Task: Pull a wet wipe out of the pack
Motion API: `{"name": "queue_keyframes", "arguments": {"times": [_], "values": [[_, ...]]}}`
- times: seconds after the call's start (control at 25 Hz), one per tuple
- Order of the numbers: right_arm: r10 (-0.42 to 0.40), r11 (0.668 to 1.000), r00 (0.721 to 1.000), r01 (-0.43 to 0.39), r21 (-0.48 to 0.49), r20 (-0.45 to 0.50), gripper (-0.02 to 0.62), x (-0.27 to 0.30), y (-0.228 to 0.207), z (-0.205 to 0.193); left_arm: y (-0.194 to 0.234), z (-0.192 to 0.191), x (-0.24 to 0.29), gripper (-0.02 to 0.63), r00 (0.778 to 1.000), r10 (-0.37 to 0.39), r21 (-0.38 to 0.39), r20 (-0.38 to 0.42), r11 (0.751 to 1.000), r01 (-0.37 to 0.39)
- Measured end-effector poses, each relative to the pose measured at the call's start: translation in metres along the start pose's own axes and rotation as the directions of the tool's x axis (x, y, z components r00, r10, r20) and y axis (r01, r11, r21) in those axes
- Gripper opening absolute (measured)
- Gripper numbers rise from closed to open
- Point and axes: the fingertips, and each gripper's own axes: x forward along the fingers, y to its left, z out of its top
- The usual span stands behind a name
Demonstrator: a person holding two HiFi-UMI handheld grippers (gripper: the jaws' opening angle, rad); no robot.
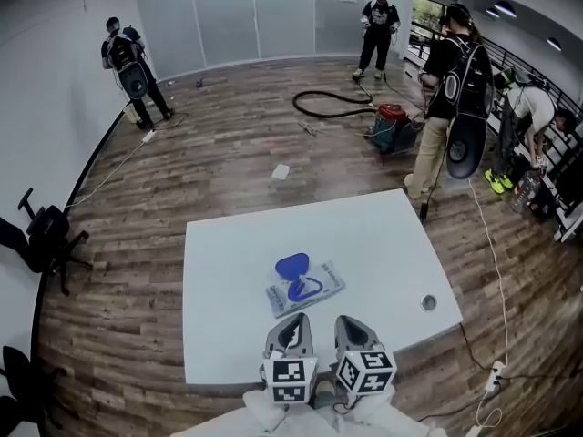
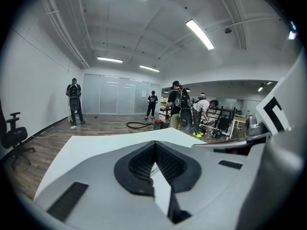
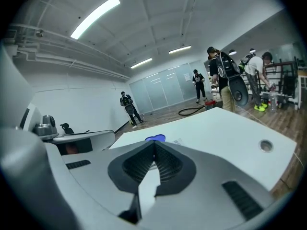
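Note:
The wet wipe pack [image 1: 310,289] lies flat on the white table [image 1: 237,271], its blue lid [image 1: 291,265] flipped open toward the far side. Both grippers hover side by side at the table's near edge, just short of the pack. My left gripper [image 1: 293,320] is shut with nothing in it, and so is my right gripper [image 1: 350,322]. In the right gripper view the blue lid [image 3: 154,138] peeks over the closed jaw tips [image 3: 154,144]. The left gripper view shows its closed jaws [image 2: 154,145] over bare table; the pack is hidden there.
A round cable hole [image 1: 428,303] sits near the table's right edge. Several people stand on the wood floor beyond. A red vacuum [image 1: 392,121] with a black hose lies far right, an office chair [image 1: 46,235] at left, and a power strip [image 1: 496,371] by the table's right corner.

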Motion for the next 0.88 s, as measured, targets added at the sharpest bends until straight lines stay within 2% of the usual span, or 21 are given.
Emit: {"name": "queue_keyframes", "arguments": {"times": [0.2, 0.44, 0.88], "values": [[0.037, 0.999, 0.999, -0.036, -0.018, 0.002, 0.009, 0.012, 0.0, 0.011, 0.011, 0.001, 0.002, -0.003, 0.998, 0.064, -0.015, -0.001, 0.998, -0.064], [0.053, 0.998, 0.998, -0.053, -0.014, -0.028, 0.009, 0.034, -0.017, 0.005, 0.015, -0.006, 0.003, -0.003, 0.991, 0.131, -0.025, -0.021, 0.991, -0.131], [0.117, 0.993, 0.987, -0.118, -0.003, -0.106, 0.012, 0.086, -0.021, -0.009, 0.023, -0.011, 0.003, -0.003, 0.978, 0.205, -0.026, -0.04, 0.978, -0.206]]}}
